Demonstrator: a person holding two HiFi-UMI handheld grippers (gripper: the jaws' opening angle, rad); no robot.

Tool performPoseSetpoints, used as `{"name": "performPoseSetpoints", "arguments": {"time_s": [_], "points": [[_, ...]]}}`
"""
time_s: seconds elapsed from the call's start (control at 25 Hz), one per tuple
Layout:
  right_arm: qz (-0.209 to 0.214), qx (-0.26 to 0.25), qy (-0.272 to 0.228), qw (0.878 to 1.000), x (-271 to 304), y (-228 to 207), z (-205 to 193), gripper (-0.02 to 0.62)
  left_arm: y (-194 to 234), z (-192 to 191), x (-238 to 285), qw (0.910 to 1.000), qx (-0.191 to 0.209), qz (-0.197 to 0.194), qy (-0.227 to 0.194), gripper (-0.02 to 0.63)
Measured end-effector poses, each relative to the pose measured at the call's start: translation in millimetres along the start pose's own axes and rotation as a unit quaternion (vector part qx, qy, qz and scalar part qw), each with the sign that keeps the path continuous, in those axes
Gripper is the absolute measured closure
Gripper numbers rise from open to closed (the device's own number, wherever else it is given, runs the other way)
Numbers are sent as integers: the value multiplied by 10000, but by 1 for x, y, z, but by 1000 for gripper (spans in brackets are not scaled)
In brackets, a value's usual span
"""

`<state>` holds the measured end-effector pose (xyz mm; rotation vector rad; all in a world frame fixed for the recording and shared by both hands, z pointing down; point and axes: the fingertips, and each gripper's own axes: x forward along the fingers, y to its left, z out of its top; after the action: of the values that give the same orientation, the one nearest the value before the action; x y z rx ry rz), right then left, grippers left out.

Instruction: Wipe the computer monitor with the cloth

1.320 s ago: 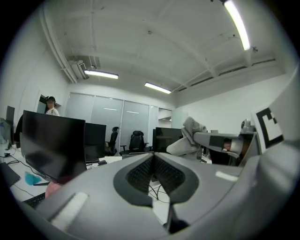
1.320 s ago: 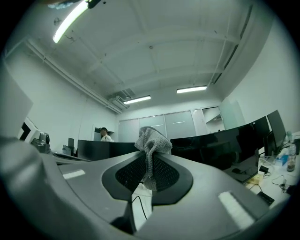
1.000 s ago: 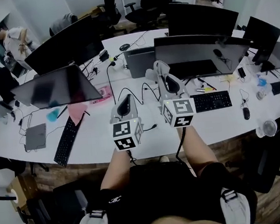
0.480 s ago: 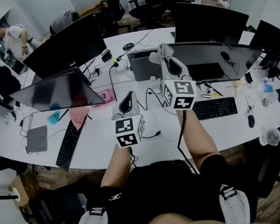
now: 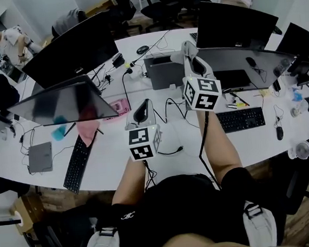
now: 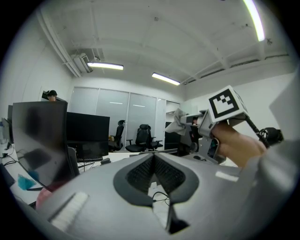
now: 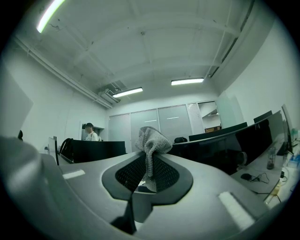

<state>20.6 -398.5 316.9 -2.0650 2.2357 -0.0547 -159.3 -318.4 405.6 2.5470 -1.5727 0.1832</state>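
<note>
Right gripper (image 5: 189, 50) moves farther toward the monitor (image 5: 230, 58), jaws clenching the cloth (image 7: 151, 138); left gripper (image 5: 144, 106) jaws closed, empty.

A long white table (image 5: 110, 173) curves in front of me; on its left stretch lie a black keyboard (image 5: 75, 165) and, just beside it, a flat grey closed laptop (image 5: 40, 157); behind these sit a pink soft-looking thing (image 5: 88, 129) and a small teal object (image 5: 59, 132); a loose black cable (image 5: 173, 151) loops over the middle; to my right there is a second black keyboard (image 5: 242, 119), a black mouse (image 5: 279, 132) near it, and a small round white fan (image 5: 298, 150) by the table's edge; a black backpack (image 5: 1, 89) stands at the far left; black office chairs (image 5: 159, 3) wait beyond the table; a person in a white top (image 5: 13, 40) is in the far left corner; white strip lights (image 7: 187, 81) glow on the ceiling.
</note>
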Motion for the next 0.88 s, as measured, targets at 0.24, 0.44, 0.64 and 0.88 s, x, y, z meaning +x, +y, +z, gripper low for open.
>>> {"name": "performPoseSetpoints", "arguments": {"time_s": [0.24, 0.44, 0.64, 0.88], "points": [[-158, -203, 139, 9996, 7, 7, -15, 560, 8, -8, 8, 9998, -100, -173, 69, 555], [-341, -356, 257, 9985, 10, 7, -27, 560, 13, -12, 16, 9992, -196, -316, 121, 555], [-493, -483, 424, 9967, 9, 5, -45, 560, 12, -19, 20, 9981, -301, -505, 176, 555], [-654, -448, 703, 9944, 9, 1, -70, 561, 12, -26, 23, 9969, -312, -681, 234, 555]]}}
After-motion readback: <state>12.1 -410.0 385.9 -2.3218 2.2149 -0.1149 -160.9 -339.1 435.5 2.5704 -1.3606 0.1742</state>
